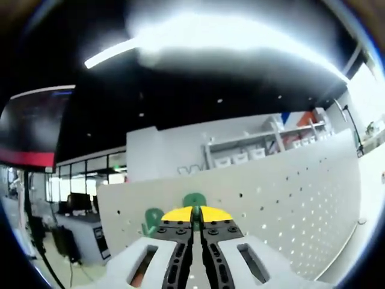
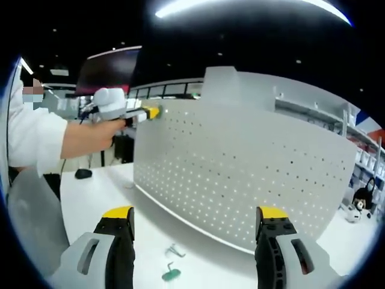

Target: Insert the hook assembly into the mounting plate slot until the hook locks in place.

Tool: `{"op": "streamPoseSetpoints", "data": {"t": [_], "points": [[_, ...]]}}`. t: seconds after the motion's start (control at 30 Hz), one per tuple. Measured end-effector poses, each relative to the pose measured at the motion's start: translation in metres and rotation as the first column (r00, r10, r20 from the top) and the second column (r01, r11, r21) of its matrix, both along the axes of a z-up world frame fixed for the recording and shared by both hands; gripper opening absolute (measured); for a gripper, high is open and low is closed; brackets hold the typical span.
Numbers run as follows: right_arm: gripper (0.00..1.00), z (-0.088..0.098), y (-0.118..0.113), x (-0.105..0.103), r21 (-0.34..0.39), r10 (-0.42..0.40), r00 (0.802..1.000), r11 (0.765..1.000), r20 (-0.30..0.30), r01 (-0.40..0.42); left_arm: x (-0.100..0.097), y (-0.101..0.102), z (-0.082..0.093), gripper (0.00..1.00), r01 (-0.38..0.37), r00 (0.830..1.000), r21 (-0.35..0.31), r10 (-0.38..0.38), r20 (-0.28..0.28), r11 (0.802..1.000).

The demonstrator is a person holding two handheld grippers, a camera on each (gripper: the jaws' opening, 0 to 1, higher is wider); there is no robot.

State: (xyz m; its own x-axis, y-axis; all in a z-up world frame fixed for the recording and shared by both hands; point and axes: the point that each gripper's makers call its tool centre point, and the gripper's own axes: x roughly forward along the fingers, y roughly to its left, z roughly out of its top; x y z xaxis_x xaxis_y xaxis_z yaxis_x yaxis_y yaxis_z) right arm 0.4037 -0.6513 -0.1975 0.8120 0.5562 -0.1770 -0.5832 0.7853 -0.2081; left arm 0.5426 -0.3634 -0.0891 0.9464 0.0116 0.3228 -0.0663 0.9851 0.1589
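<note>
Left claw (image 1: 194, 232) pressing its jaws together, held aloft by a bare forearm (image 2: 84, 137) (white sleeve above), right claw (image 2: 195, 232) gaping wide

I was working in what looked like a large open-plan office or lab floor; a dark ceiling (image 1: 180, 102) carried long strip lights (image 1: 111, 53) and small spot lamps; glass-walled rooms (image 1: 84, 180) lined one side, with desks and monitors (image 1: 75, 205) before them; white shelving (image 1: 264, 147) held rows of pale bins; a white table (image 2: 108, 198) bore an upright perforated white panel (image 2: 240, 174); a dark wall screen (image 2: 111, 69) hung behind.
</note>
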Motion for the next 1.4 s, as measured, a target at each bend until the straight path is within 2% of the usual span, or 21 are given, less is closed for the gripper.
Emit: {"op": "streamPoseSetpoints", "data": {"t": [0.93, 1.4], "points": [[0.83, -0.0063, 0.0017, 0.0029, -0.016, 0.013, 1.0, 1.0, -0.014, -0.014, 0.0008, -0.0001, -0.0023, 0.02, -0.003, 1.0, -0.019, 0.003, 0.016, 1.0], [0.83, -0.0092, -0.0001, 0.0039, -0.02, 0.008, 1.0, 1.0, -0.021, -0.008, 0.0073, 0.0003, -0.0075, 0.02, -0.008, 1.0, 0.0, 0.008, 0.012, 1.0]]}}
